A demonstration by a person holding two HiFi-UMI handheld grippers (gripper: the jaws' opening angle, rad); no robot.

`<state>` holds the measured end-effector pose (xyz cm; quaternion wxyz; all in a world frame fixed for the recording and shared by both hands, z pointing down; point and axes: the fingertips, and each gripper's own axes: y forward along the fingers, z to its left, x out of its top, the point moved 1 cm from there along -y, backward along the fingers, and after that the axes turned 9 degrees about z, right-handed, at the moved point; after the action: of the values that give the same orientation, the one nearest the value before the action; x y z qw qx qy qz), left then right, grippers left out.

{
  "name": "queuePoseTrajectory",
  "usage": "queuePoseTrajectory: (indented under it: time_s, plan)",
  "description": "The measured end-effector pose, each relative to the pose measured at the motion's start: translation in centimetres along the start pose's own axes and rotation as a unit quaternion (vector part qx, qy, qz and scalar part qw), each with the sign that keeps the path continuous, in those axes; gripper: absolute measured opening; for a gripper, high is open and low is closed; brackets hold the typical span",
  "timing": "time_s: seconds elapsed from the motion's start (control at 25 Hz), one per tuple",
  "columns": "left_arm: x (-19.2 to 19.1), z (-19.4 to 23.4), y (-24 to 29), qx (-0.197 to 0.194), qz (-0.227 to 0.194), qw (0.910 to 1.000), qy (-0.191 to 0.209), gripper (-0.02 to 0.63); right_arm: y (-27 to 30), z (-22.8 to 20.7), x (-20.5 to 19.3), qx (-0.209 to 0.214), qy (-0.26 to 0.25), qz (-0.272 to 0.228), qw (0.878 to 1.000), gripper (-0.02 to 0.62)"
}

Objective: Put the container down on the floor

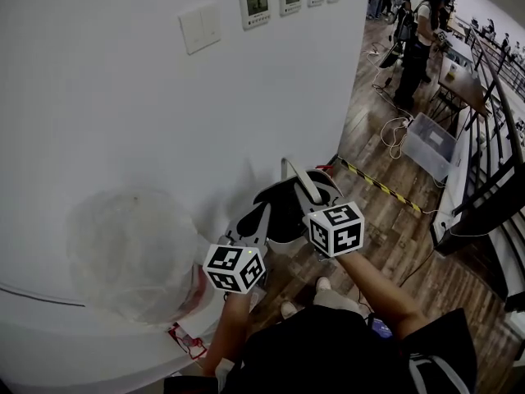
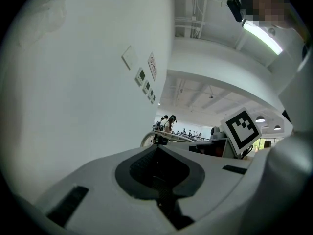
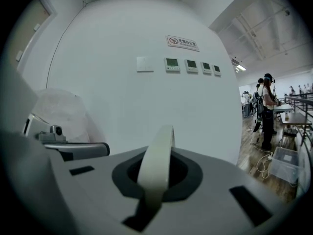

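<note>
**Container hanging by its handle beside a wall**

My right gripper is clenched on the pale handle of the container, which hangs above the wooden floor, close beside the white wall. My left gripper is closed, with nothing between its jaws. Bare floor opens to my right, up to the striped tape.

Bright, even indoor light; a ceiling lamp glares, fisheye edges darken and bend.

Container partly hidden (wall sign lettering illegible)
</note>
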<state>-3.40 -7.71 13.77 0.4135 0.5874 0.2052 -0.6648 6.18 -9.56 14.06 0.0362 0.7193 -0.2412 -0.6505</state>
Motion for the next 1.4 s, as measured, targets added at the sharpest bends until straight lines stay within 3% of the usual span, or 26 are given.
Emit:
queuePoseTrajectory:
  time_s: [0.12,0.32,0.6,0.84,1.08,1.4]
  plan:
    - [-0.2,-1.1,0.5,0.007,0.000,1.0000,-0.002,0.017,-1.0,-0.8,-0.1,0.008,-0.001,-0.001,1.000,0.029]
    - [-0.6,5.7,0.1,0.014,0.003,0.9997,-0.022,0.017,4.9,1.6,0.1,0.008,-0.001,0.016,1.000,0.029]
    - [-1.6,7.1,1.5,0.034,0.014,0.9984,-0.043,0.017,6.5,0.5,-0.1,0.017,0.000,0.031,0.999,0.029]
    - [-2.7,1.7,3.7,0.053,0.020,0.9971,-0.050,0.017,2.4,-3.6,-1.0,0.033,0.010,0.032,0.999,0.029]
    - [-4.0,10.4,4.1,0.063,0.026,0.9944,-0.080,0.017,10.1,-1.1,-1.5,0.037,0.014,0.055,0.998,0.029]
    - [-5.4,12.3,4.8,0.085,0.025,0.9904,-0.106,0.017,12.2,-1.4,-4.3,0.056,0.010,0.086,0.995,0.029]
